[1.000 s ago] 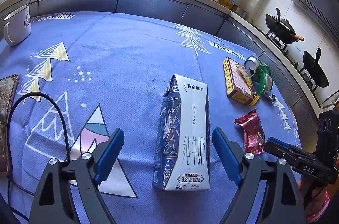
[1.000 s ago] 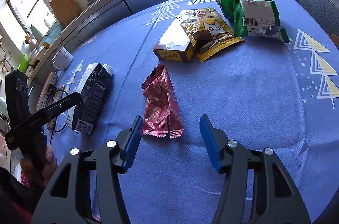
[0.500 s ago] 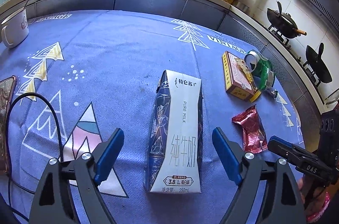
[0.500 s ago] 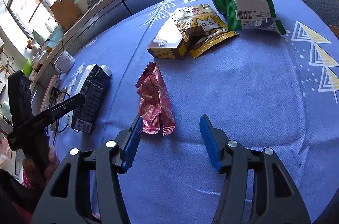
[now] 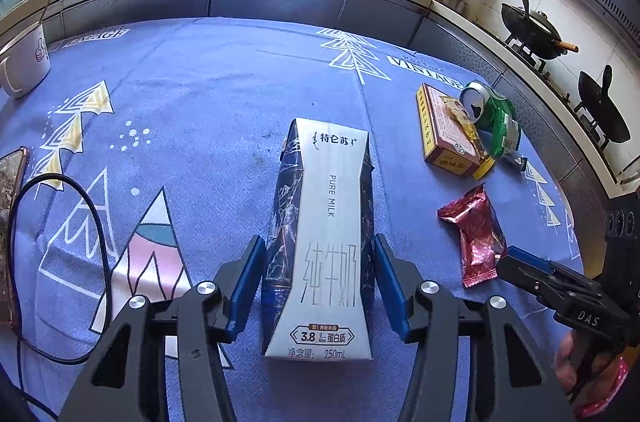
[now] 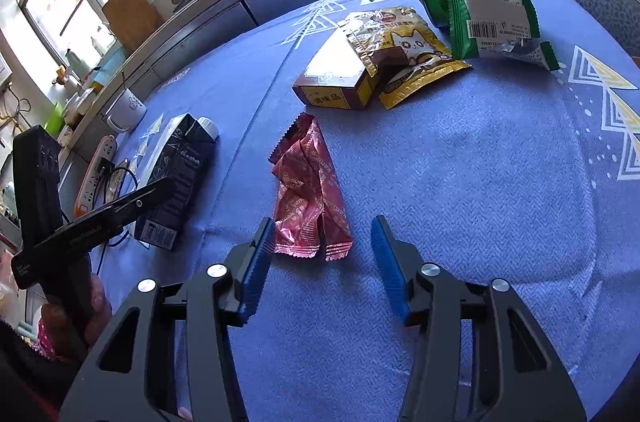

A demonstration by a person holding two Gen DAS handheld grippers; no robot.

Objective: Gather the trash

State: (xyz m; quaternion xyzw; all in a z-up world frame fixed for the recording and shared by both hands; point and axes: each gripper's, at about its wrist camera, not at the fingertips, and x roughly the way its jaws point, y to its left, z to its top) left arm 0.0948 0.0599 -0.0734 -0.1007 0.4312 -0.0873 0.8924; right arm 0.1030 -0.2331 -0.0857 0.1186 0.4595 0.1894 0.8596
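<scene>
A milk carton (image 5: 324,234) lies flat on the blue tablecloth. My left gripper (image 5: 318,254) has both blue pads pressed against its sides near the bottom end. The carton also shows in the right wrist view (image 6: 176,178). A crumpled red wrapper (image 6: 310,190) lies just ahead of my right gripper (image 6: 323,238), which is open, its left pad close beside the wrapper's near end. The wrapper shows in the left wrist view (image 5: 476,234) too. Farther off lie a yellow-brown box (image 6: 338,78), a cat-print pouch (image 6: 404,50) and a green packet (image 6: 488,14).
A white mug (image 5: 24,66), a phone (image 5: 10,206) and a black cable (image 5: 96,222) lie at the table's left. A power strip (image 6: 96,174) sits by the left edge. A green can (image 5: 480,102) lies by the box. Counter and stove with woks (image 5: 532,30) lie beyond.
My left gripper has closed from wide open onto the milk carton's sides. My right gripper has edged forward, so the red wrapper's near end now sits closer to its pads.
</scene>
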